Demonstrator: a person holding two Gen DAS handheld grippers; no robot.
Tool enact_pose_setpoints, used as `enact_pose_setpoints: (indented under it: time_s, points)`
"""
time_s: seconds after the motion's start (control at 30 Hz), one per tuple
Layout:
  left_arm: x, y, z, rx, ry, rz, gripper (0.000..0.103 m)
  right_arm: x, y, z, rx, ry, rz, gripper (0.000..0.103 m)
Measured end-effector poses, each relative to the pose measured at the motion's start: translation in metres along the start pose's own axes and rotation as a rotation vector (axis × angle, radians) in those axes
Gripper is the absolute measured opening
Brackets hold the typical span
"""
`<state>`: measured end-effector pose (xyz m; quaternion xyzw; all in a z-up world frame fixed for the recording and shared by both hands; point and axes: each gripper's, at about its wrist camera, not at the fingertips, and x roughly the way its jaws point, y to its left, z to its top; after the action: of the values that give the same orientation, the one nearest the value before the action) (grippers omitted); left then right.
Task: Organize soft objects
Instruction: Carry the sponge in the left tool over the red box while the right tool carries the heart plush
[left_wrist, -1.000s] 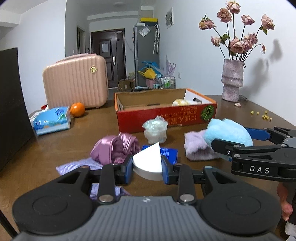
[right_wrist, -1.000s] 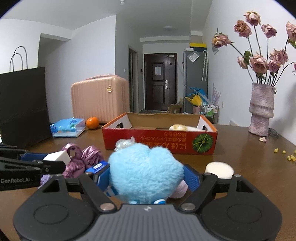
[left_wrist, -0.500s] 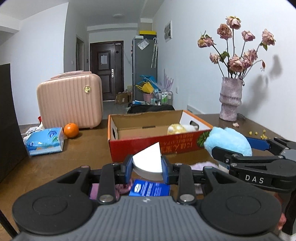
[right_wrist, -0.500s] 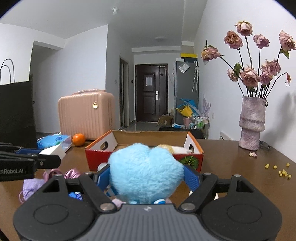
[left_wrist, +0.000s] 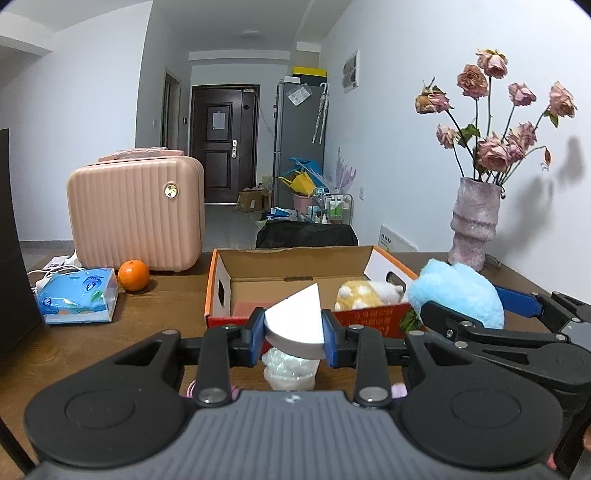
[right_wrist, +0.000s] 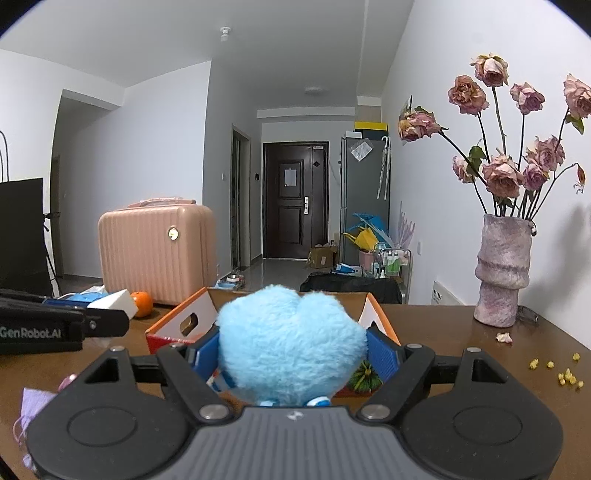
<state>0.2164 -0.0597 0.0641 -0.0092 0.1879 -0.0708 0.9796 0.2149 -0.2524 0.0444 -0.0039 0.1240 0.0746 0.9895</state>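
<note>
While both loads hang short of the cardboard box, neither has been let go. Left hand-held gripper (left_wrist: 294, 334): jaws closed on a white foam wedge (left_wrist: 293, 322), pinched by its flat sides, pointed end forward. Presumably so it clears the box's near wall. Right hand-held gripper (right_wrist: 293, 356): jaws closed around a blue plush toy (right_wrist: 290, 341), pile bulging past the pads, so the squeeze looks light.

Just below the left load, a clear crinkled plastic bundle (left_wrist: 290, 371) sits on the table (left_wrist: 92, 343). A lilac cloth (right_wrist: 35, 402) lies at the near left in the right wrist view. Both are unsorted, by my reading.

Beyond: open cardboard box (left_wrist: 221, 291), the likely collecting bin, since a yellow-and-white plush (left_wrist: 364, 293) already lies inside. Both loads sit at its near wall, not yet over the opening.

Further left: tissue pack (left_wrist: 75, 301), orange (left_wrist: 133, 280), pink suitcase (left_wrist: 136, 212). Far right: vase of dried roses (left_wrist: 476, 219).
</note>
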Motion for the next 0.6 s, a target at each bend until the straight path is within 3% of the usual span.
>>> enact_pose_setpoints:
  time_s: [0.6]
  points:
    - [0.060,-0.003,0.043,-0.092,-0.017,0.039,0.032,0.069,-0.012,0.026,0.039,-0.002,-0.003,0.080]
